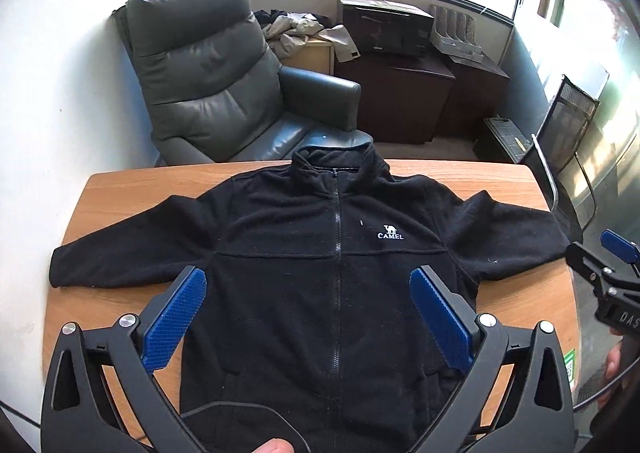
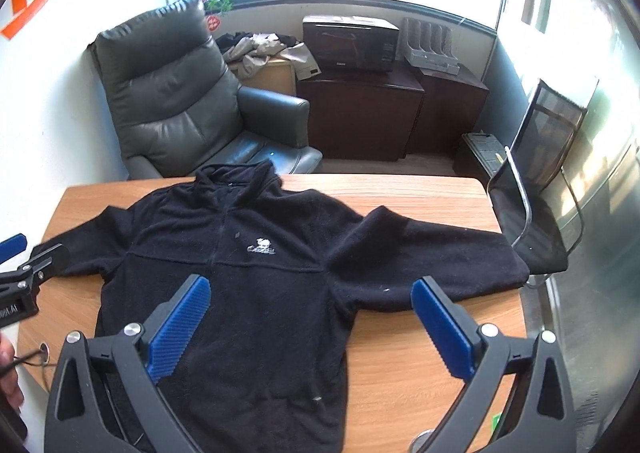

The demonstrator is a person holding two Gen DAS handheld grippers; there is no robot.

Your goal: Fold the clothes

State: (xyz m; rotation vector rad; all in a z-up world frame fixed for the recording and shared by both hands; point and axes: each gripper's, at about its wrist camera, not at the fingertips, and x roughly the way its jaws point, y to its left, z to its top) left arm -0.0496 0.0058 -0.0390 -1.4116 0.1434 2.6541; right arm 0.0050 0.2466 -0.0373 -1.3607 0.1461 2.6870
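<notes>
A black fleece jacket (image 1: 312, 253) (image 2: 248, 273) lies flat and face up on the wooden table (image 1: 128, 185) (image 2: 420, 353), zipped, collar at the far edge, both sleeves spread sideways. A white CAMEL logo (image 1: 390, 233) marks its chest. My left gripper (image 1: 308, 289) hovers open above the jacket's lower body, its blue pads (image 1: 176, 317) wide apart and holding nothing. My right gripper (image 2: 312, 297) is open above the jacket's right side and sleeve, also holding nothing. Each gripper shows at the edge of the other's view.
A grey leather armchair (image 1: 208, 69) stands behind the table's far left. Dark cabinets with a microwave (image 1: 384, 29) and a heap of clothes (image 1: 300, 33) line the window wall. A black mesh chair (image 2: 536, 221) sits at the table's right end, touching the sleeve cuff.
</notes>
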